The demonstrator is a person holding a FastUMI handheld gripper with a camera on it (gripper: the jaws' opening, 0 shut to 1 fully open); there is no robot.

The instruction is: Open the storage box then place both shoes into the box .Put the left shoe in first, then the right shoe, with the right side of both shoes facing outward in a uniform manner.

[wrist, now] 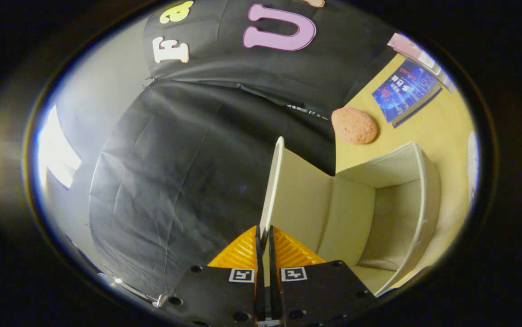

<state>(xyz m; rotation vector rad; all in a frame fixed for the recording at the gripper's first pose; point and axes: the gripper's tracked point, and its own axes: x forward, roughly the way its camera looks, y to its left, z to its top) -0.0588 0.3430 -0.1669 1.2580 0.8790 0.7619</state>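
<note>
Storage box (392, 204) lies open on the yellow counter (442, 122), its pale interior bare. Its lid (273, 181) stands on edge straight ahead of the gripper (264, 236), whose fingers (242, 250) are pressed nearly together, pinching the lid's thin edge between them. Beyond the box, a pink round pad (354, 126) and a blue booklet (405, 90) rest on the counter.

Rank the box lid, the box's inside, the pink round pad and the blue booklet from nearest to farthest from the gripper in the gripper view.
1. Box lid: clamped between the fingers of the gripper.
2. Box's inside: just beyond the lid, open.
3. Pink round pad: on the yellow surface past the box.
4. Blue booklet: farther, beyond the pad.
</note>
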